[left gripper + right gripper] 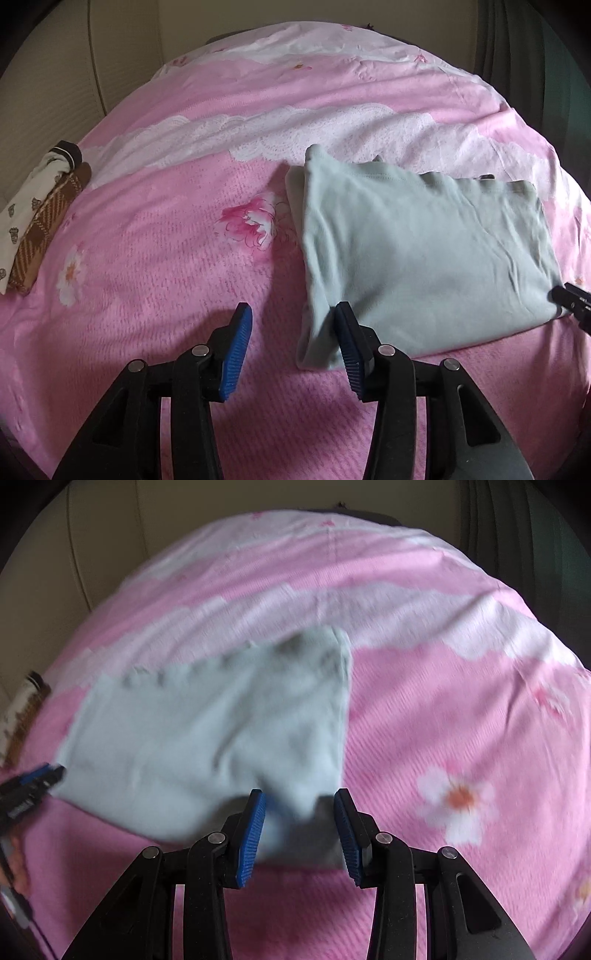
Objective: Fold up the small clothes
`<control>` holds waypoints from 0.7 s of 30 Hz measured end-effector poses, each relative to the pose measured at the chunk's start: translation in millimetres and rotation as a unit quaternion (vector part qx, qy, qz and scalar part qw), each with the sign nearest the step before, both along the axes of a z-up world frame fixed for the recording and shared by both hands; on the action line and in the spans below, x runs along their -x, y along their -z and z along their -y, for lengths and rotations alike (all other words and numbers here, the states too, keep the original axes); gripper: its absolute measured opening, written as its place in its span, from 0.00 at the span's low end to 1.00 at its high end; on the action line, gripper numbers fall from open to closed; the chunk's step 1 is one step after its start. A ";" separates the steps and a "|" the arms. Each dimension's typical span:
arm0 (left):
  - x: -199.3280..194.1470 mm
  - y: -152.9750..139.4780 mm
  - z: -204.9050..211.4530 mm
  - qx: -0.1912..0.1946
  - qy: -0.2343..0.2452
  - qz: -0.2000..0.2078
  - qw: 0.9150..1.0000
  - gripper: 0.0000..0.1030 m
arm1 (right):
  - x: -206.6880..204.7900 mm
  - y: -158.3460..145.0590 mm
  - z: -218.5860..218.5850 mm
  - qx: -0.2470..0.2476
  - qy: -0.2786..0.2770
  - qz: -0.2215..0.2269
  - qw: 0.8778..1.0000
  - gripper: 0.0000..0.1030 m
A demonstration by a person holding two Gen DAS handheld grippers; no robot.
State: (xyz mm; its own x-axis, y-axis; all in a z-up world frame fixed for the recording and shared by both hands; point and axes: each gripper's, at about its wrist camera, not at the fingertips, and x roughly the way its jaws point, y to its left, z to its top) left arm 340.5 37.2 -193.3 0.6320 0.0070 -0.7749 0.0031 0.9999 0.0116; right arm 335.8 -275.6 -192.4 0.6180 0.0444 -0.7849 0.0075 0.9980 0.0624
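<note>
Between the right gripper pads, a blurred garment corner, grip unclear.

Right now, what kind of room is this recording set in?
Most likely a bedroom. The work surface is a bed under a pink floral quilt cover, with a padded cream headboard behind it and dark green curtains at the far right.

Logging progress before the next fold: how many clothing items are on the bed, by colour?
Pale green garment, folded: 1
White printed garment, folded: 1
Brown plaid garment, folded: 1
Total: 3
</note>
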 end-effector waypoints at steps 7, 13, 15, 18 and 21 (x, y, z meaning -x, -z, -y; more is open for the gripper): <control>-11.8 -34.5 24.6 0.000 0.016 0.034 0.999 0.44 | -1.3 -24.4 21.2 -0.043 -0.008 0.037 0.998 0.47; -51.6 -54.2 58.9 0.027 0.019 0.047 0.998 0.44 | -49.2 -39.4 48.4 -0.109 -0.038 0.043 0.992 0.52; -61.9 -56.6 72.7 0.031 0.022 0.051 0.998 0.45 | -69.9 -34.2 59.3 -0.138 -0.049 0.028 0.989 0.52; -73.7 -54.7 92.0 0.027 0.031 0.052 0.998 0.45 | -95.4 -21.5 73.4 -0.160 -0.058 0.003 0.985 0.52; -79.9 -49.0 103.6 0.021 0.039 0.048 0.998 0.45 | -110.6 -6.6 83.5 -0.183 -0.072 -0.018 0.980 0.52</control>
State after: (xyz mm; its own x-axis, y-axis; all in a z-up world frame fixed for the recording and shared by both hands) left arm 420.4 -66.4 -144.2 0.7002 -0.0764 -0.7098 0.0828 0.9962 -0.0256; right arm 446.5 -359.1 -185.8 0.5563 0.4114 -0.7220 -0.1226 0.8999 0.4184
